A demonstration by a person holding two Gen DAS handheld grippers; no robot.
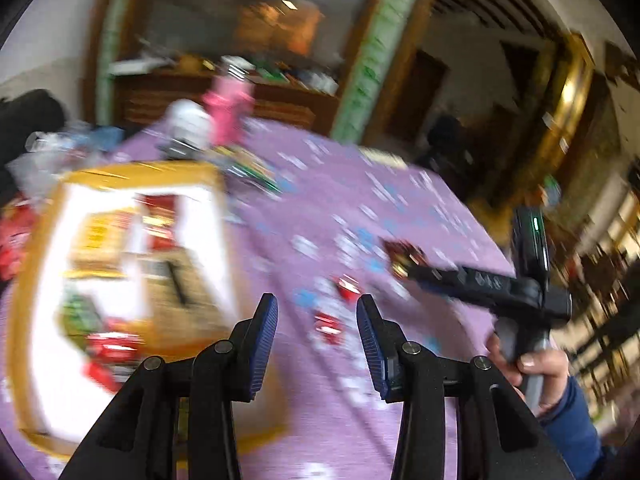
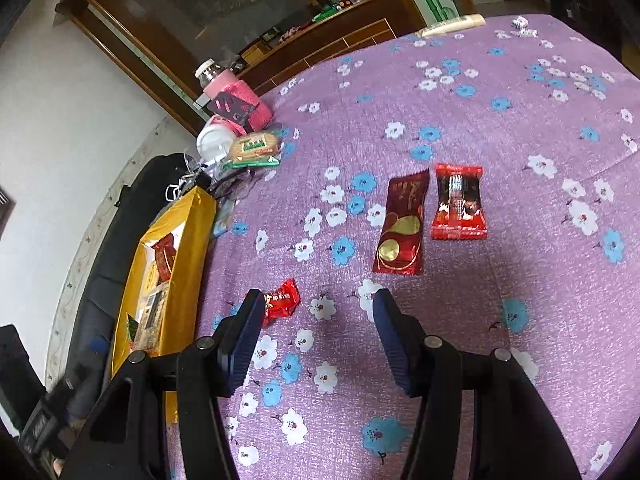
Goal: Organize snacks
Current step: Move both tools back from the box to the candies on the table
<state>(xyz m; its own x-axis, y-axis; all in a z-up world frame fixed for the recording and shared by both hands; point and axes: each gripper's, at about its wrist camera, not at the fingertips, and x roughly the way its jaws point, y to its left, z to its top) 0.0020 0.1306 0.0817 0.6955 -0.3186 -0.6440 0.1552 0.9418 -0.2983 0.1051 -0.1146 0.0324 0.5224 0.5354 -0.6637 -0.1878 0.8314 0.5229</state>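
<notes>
- Your left gripper sits at the bottom middle of the left wrist view. Its two blue pads have a gap between them, and nothing is in that gap.
- Your right gripper sits at the bottom middle of the right wrist view. Its pads are apart too, and they hold nothing.
- The table has a purple cloth with white and blue flowers on it.
- In the right wrist view, a small red candy lies on the cloth. It looks like it is just beside the tip of the left pad, which hides a bit of it.
- A long dark red packet lies near the middle of that view. A red and black packet lies just beside it on the right. They are close, but I cannot tell if they touch.
- A yellow box is at the left edge of that view, and it has snacks inside.
- A green and tan snack pack lies in the upper left, next to a pink bottle with a white cap.
- The left wrist view is very blurry. The yellow box fills its left side, with red and yellow packets inside.
- Your right hand shows at the lower right of that view. It holds the handle of the other gripper, which points toward small red snacks on the cloth.
</notes>
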